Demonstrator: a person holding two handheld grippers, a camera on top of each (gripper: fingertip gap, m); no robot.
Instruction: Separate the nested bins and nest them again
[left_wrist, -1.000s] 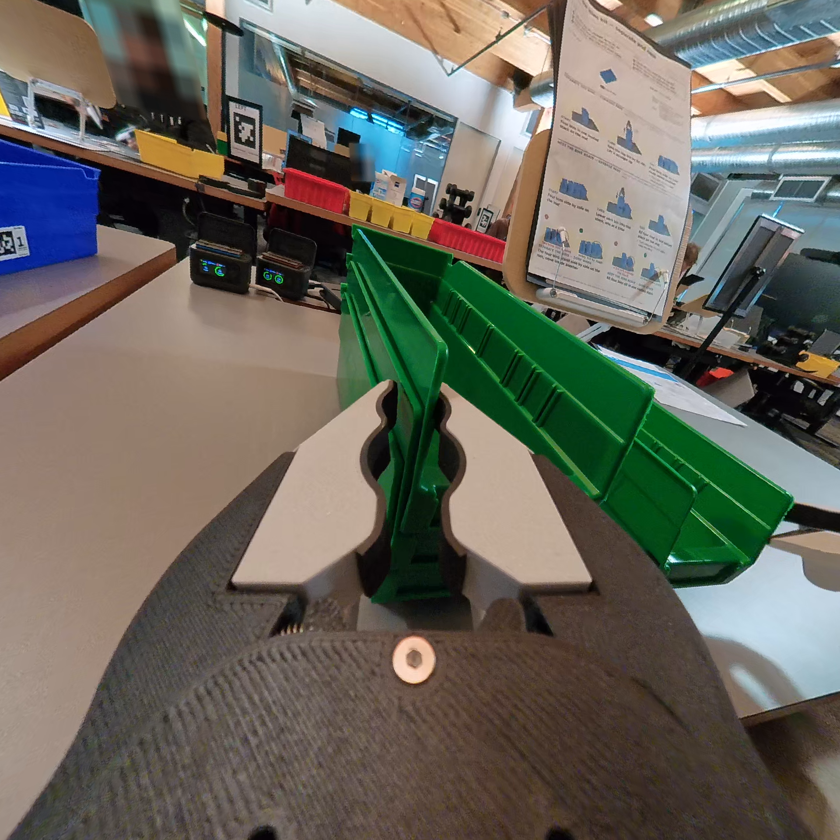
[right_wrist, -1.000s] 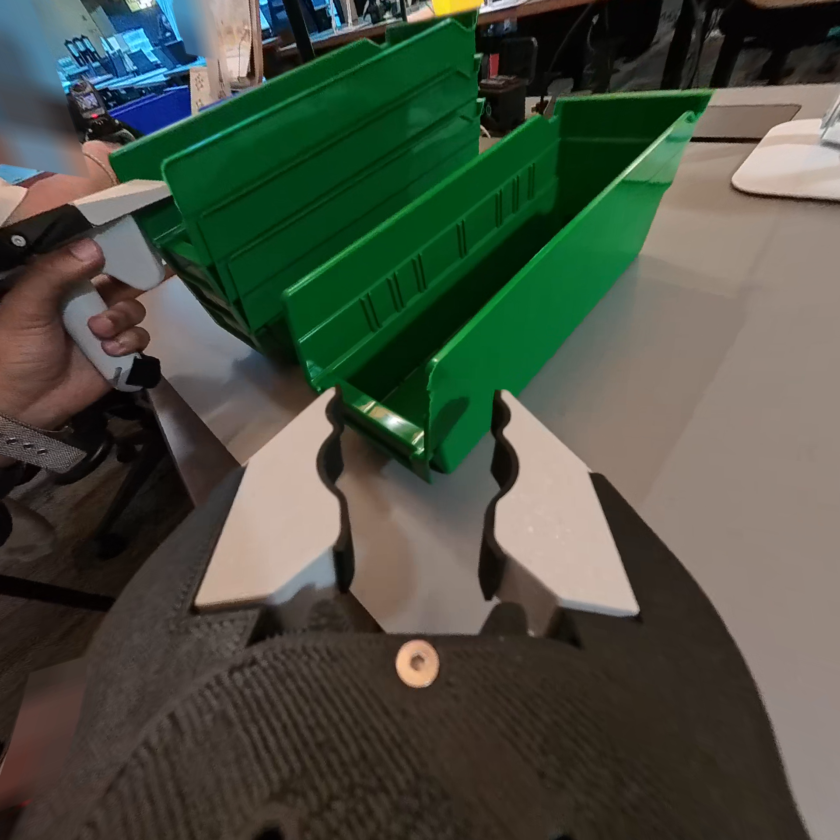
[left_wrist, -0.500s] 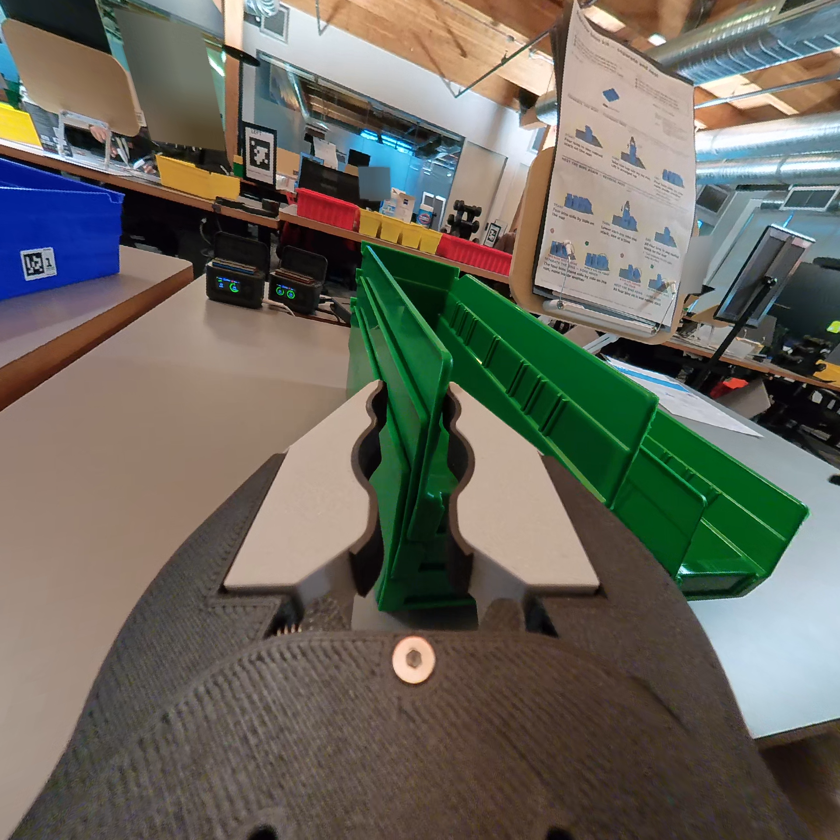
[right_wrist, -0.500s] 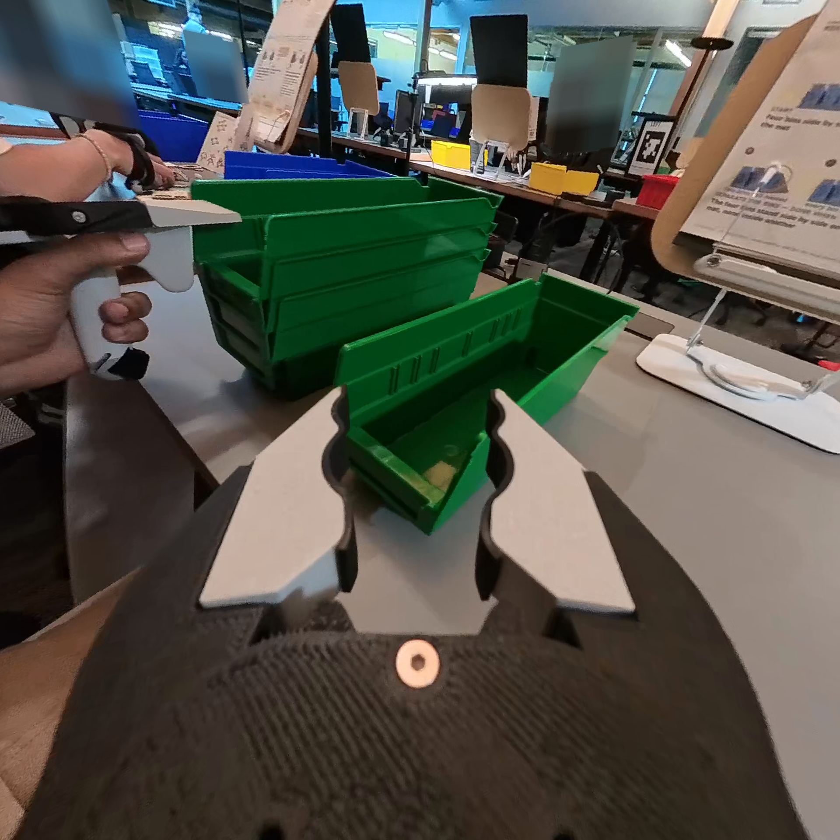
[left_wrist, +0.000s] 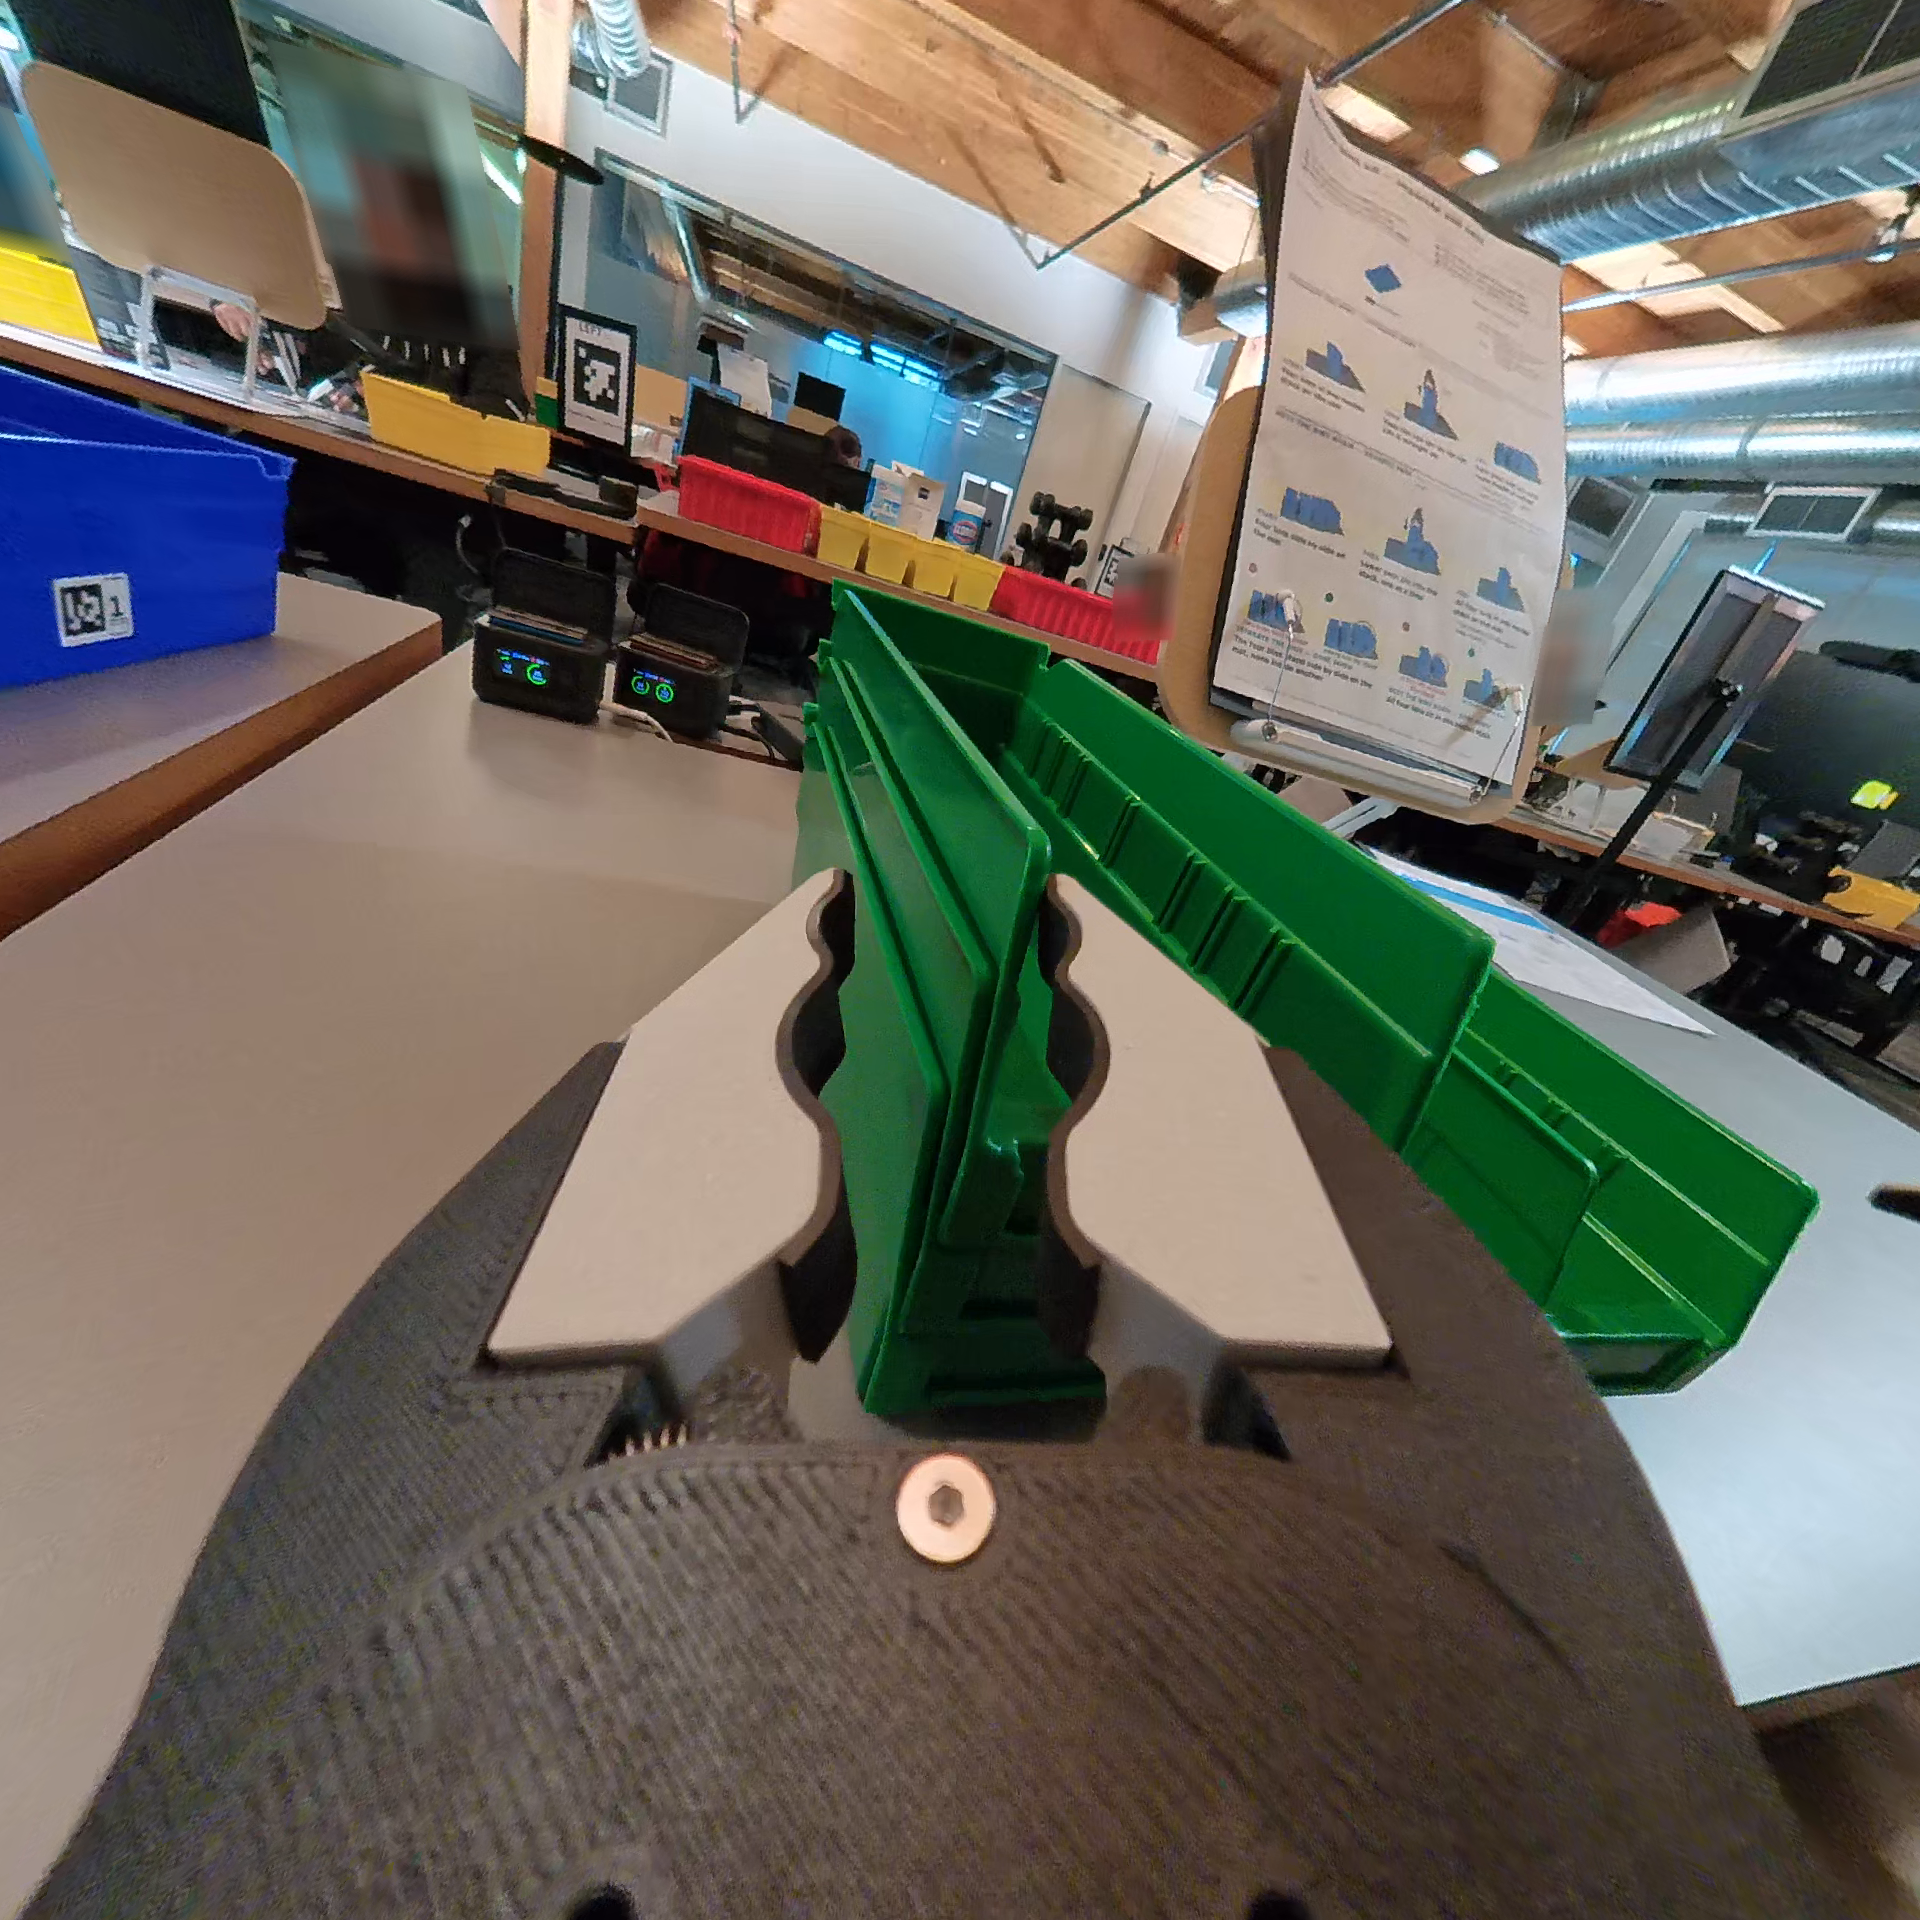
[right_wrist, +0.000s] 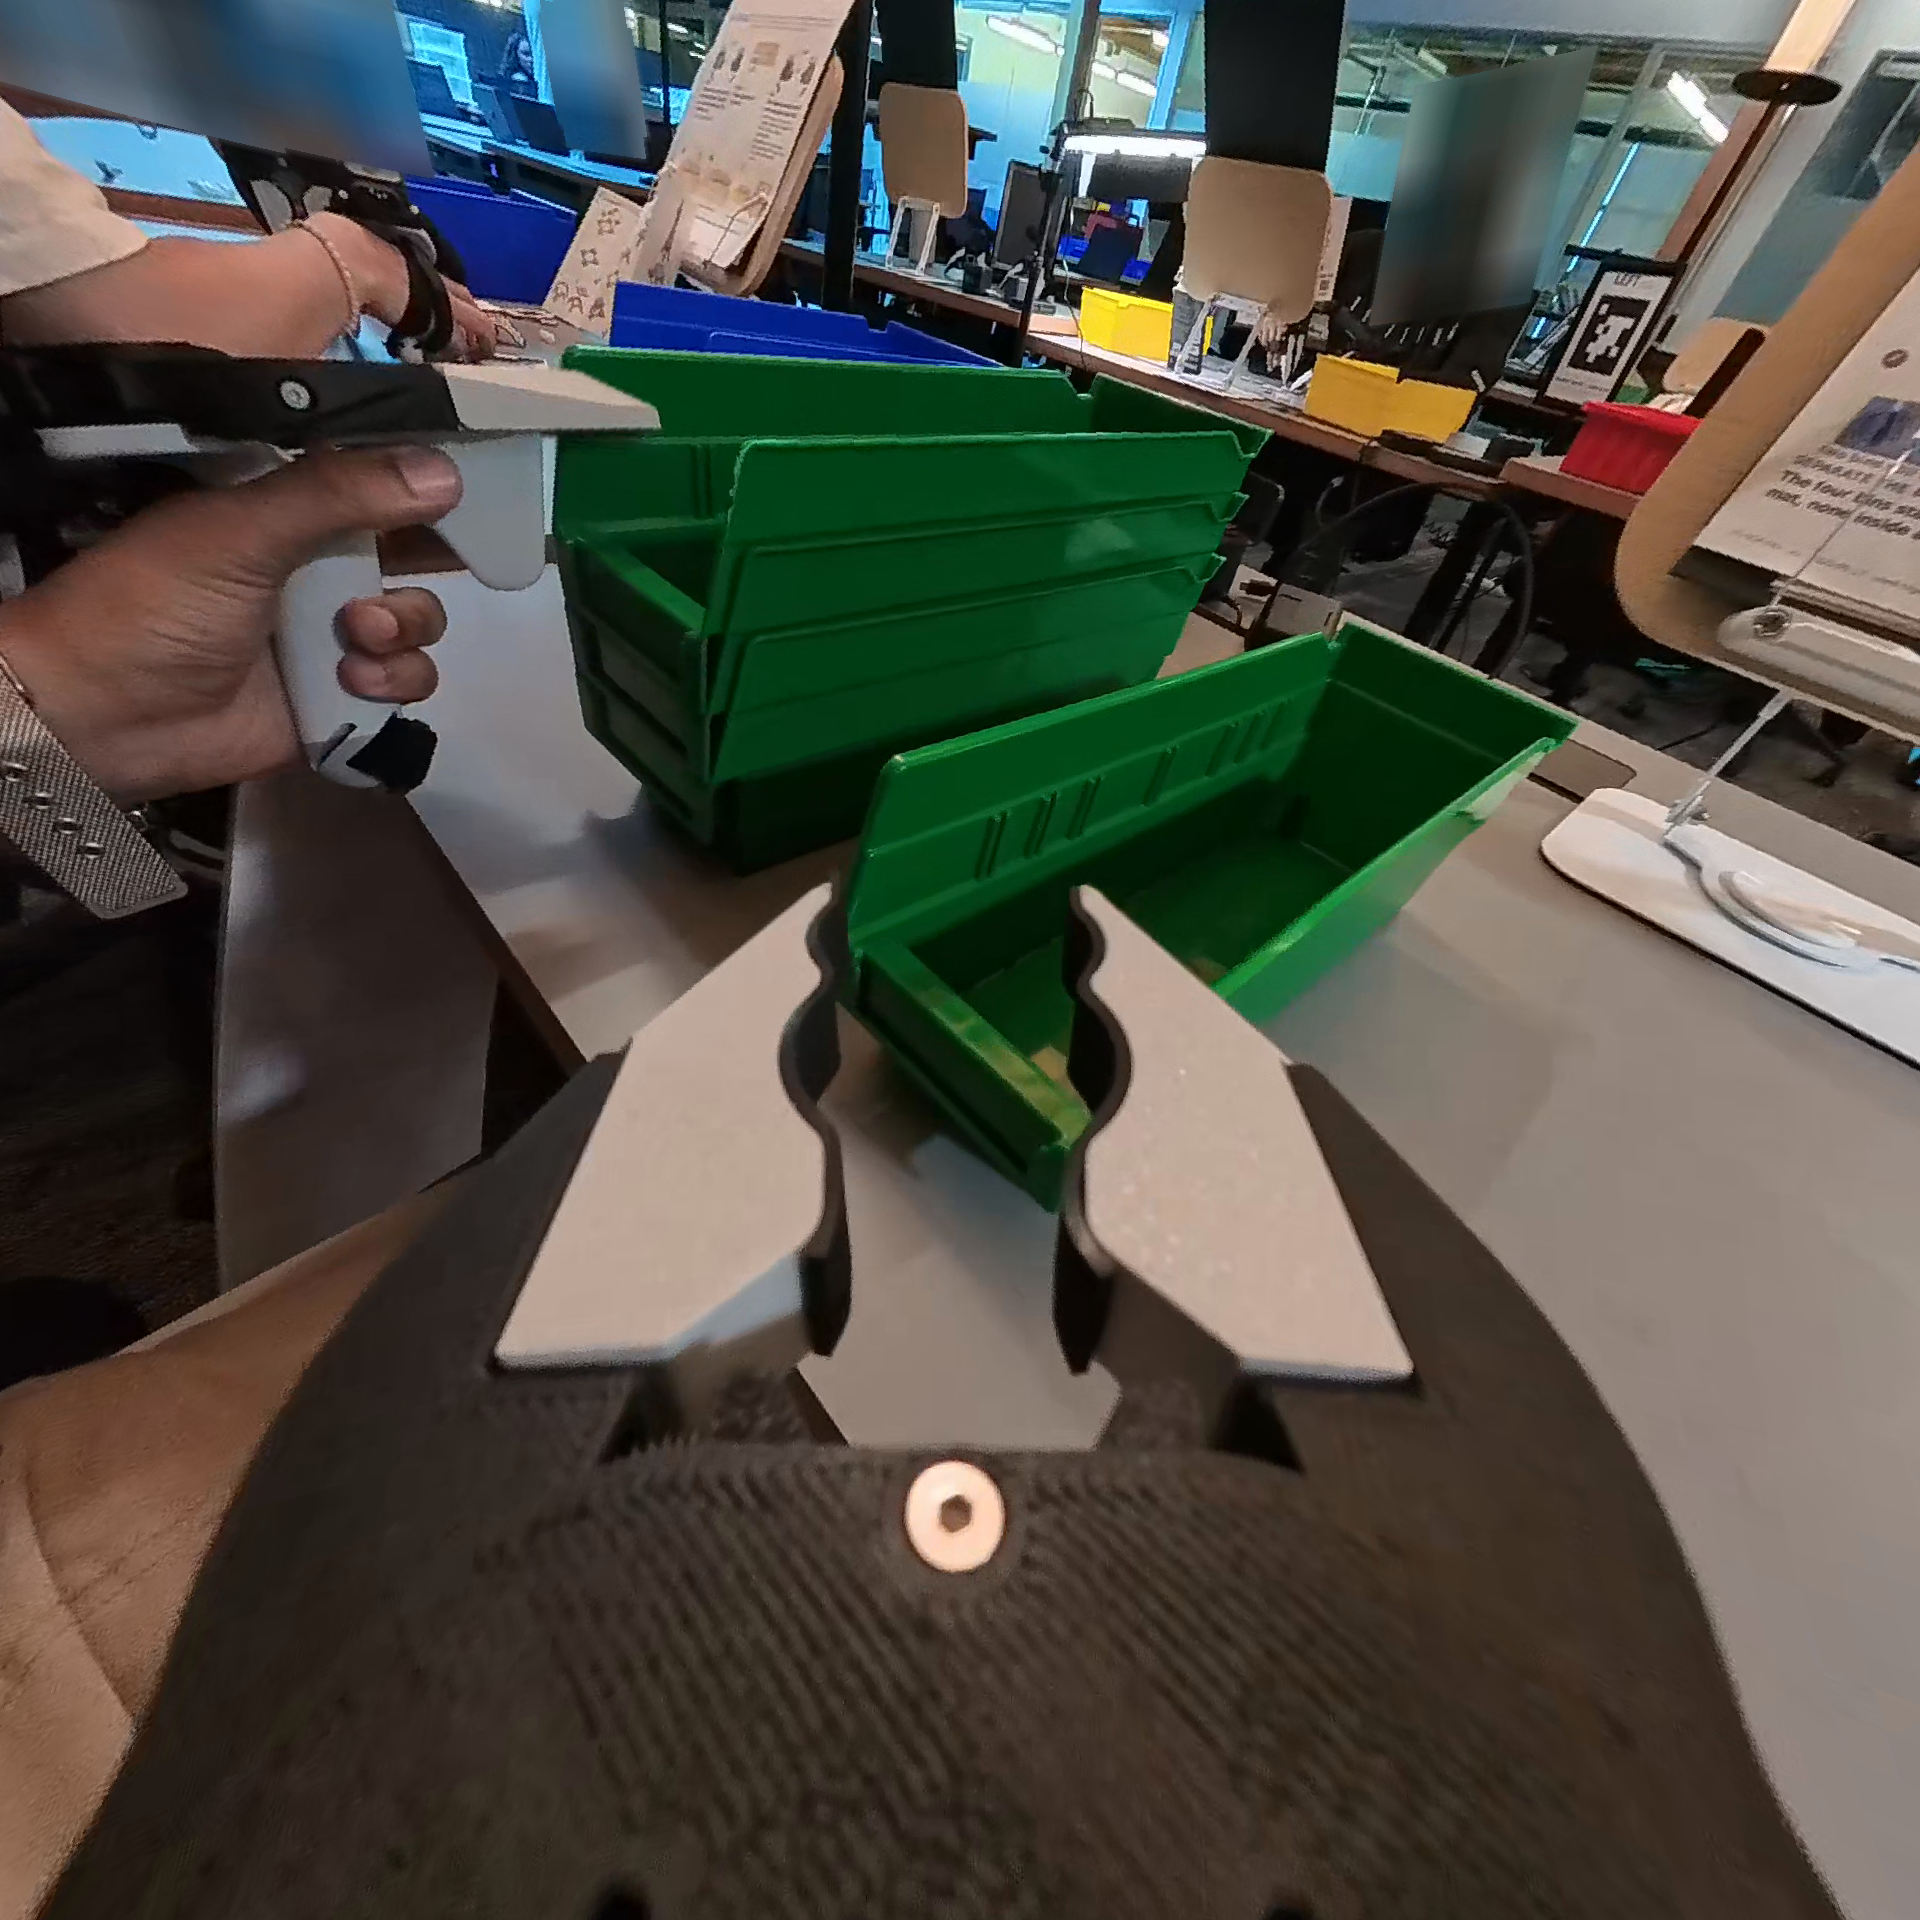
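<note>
A stack of nested green bins (left_wrist: 935, 831) stands on the grey table (left_wrist: 364, 987). My left gripper (left_wrist: 945, 894) is shut on the near end of the stack's left wall. The stack (right_wrist: 935, 582) and the left gripper (right_wrist: 582, 405), held by a hand (right_wrist: 156, 644), also show in the right wrist view. A single green bin (right_wrist: 1195, 831) lies apart on the table, right of the stack; it also shows in the left wrist view (left_wrist: 1662, 1226). My right gripper (right_wrist: 951, 914) is open and empty, just above and behind that bin's near end.
A clipboard stand with an instruction sheet (left_wrist: 1392, 468) rises right of the bins, its white base (right_wrist: 1714, 894) on the table. A blue bin (left_wrist: 125, 540) sits on a side table at left. Two black cases (left_wrist: 540, 665) stand at the far edge. The table's front edge (right_wrist: 499, 987) is near.
My right gripper has drawn back and up from the single bin, which stays on the table, and its fingers have narrowed a little. My left gripper still holds the stack's wall.
</note>
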